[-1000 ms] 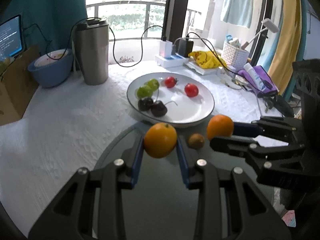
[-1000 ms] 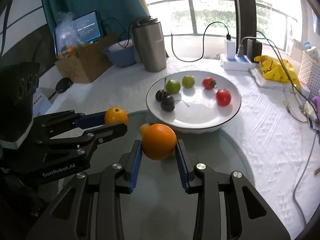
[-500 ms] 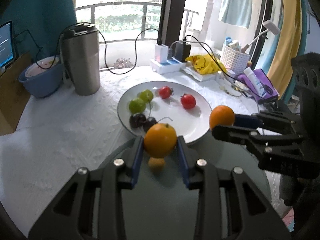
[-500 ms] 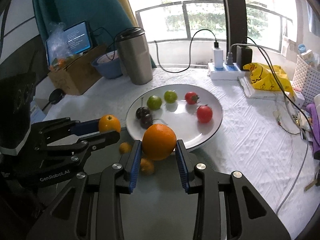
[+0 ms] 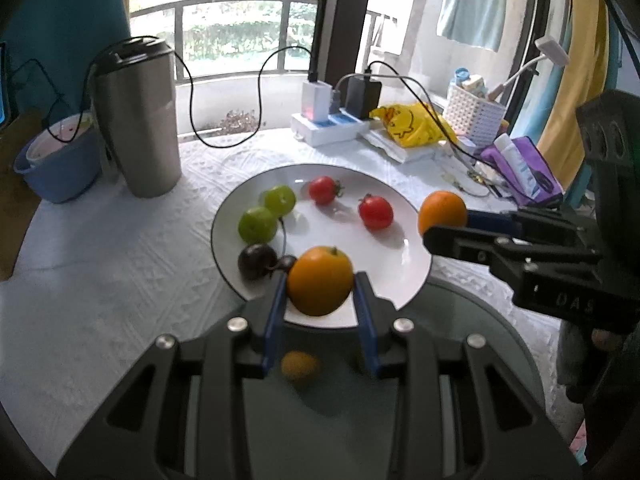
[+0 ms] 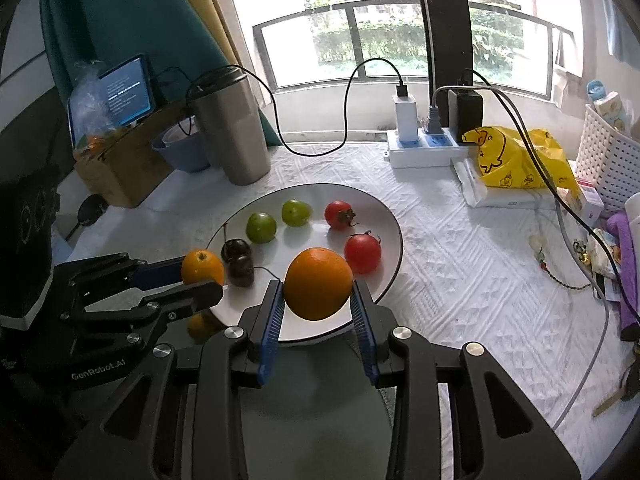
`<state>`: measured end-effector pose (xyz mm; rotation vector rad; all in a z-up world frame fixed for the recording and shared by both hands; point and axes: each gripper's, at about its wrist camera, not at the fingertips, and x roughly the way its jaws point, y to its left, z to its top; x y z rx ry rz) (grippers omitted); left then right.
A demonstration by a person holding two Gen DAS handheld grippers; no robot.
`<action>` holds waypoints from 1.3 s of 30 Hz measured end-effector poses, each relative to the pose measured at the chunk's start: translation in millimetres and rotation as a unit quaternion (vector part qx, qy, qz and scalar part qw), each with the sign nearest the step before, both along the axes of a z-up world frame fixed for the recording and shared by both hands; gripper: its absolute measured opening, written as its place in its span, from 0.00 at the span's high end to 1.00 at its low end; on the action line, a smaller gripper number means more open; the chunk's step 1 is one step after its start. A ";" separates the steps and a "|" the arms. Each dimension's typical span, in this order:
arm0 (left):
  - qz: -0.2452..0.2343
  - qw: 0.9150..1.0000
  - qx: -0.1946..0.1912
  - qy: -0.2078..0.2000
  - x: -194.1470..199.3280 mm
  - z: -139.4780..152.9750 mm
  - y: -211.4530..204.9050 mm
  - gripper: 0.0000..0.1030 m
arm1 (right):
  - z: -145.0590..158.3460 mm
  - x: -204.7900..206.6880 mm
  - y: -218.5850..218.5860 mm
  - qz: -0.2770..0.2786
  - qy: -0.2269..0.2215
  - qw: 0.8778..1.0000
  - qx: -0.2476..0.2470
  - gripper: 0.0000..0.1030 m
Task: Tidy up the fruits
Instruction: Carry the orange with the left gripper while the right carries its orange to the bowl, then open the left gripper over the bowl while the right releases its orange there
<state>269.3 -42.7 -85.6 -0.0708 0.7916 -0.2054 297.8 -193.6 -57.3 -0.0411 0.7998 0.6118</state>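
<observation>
**Holding two oranges over the plate**

Gripping one orange each right now. The left gripper [image 5: 320, 292] has its blue pads pressed on an orange [image 5: 320, 280] at the near rim of the white plate [image 5: 404, 276], and the right gripper [image 6: 318, 300] is clamped the same way on a second orange [image 6: 319, 283], also over the near rim.

Count on the plate: two green fruits [image 5: 267, 213], two red tomatoes [image 5: 375, 211] and two dark cherries [image 5: 257, 261] joined by stems. Greens and cherries sit toward the left edge, tomatoes more toward the far and right side.

One small yellow-orange fruit [image 5: 300, 365] lies on the dark round glass [image 5: 460, 320] just in front of the plate, blurry under the left gripper.

Further back on the white tablecloth [image 5: 100, 280]: one steel tumbler [image 5: 138, 120], one blue bowl [image 5: 60, 164], one power strip [image 5: 332, 126]
</observation>
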 end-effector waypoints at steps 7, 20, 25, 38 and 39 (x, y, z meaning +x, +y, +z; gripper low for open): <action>-0.002 1.000 0.001 0.011 9.1 -6.0 -2.3 0.67 | -8.1 10.3 4.4 -0.003 -0.005 1.000 -0.020 0.65; -0.009 1.000 -0.004 0.024 17.3 -11.2 -5.7 0.66 | -19.5 19.4 5.8 -0.007 0.001 0.999 -0.033 0.65; -0.004 1.000 -0.001 0.026 17.7 -11.7 -5.2 0.66 | -19.7 21.4 5.4 -0.010 0.003 0.999 -0.033 0.65; 0.009 1.000 -0.001 0.019 9.5 -5.3 -1.3 0.66 | -16.9 13.3 2.4 -0.015 0.011 0.999 -0.029 0.65; 0.009 1.000 -0.001 0.018 8.2 -4.4 -1.2 0.66 | -15.6 12.0 2.3 -0.015 0.010 0.999 -0.028 0.65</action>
